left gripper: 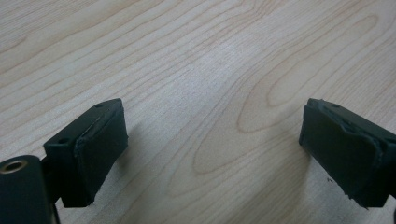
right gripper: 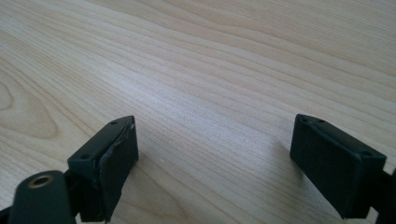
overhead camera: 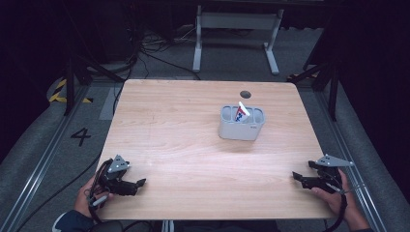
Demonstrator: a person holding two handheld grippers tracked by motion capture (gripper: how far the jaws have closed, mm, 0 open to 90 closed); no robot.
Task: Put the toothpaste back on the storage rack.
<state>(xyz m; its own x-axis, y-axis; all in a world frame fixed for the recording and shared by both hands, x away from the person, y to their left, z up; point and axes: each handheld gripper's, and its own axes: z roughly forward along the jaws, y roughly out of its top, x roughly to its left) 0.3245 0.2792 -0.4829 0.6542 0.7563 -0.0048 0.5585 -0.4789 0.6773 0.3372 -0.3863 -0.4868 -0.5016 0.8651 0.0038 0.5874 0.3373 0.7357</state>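
Two tools, left (overhead camera: 140,183) and right (overhead camera: 295,177), gape wide and empty over the pale wooden table (overhead camera: 193,154)

The table (overhead camera: 183,145) has a pale wood top with wavy grain, smooth, with a soft satin sheen where light falls. The holder (overhead camera: 241,126) on it looks like grey matt plastic, and the small packet (overhead camera: 241,112) standing in it looks like glossy printed paper or foil; which one cannot be told. The pads (left gripper: 100,149) of the left gripper (left gripper: 212,144) are matt black, rubbery, rough-edged. The right gripper (right gripper: 215,154) has similar dull black pads (right gripper: 116,163). The floor (overhead camera: 43,145) looks like grey carpet.
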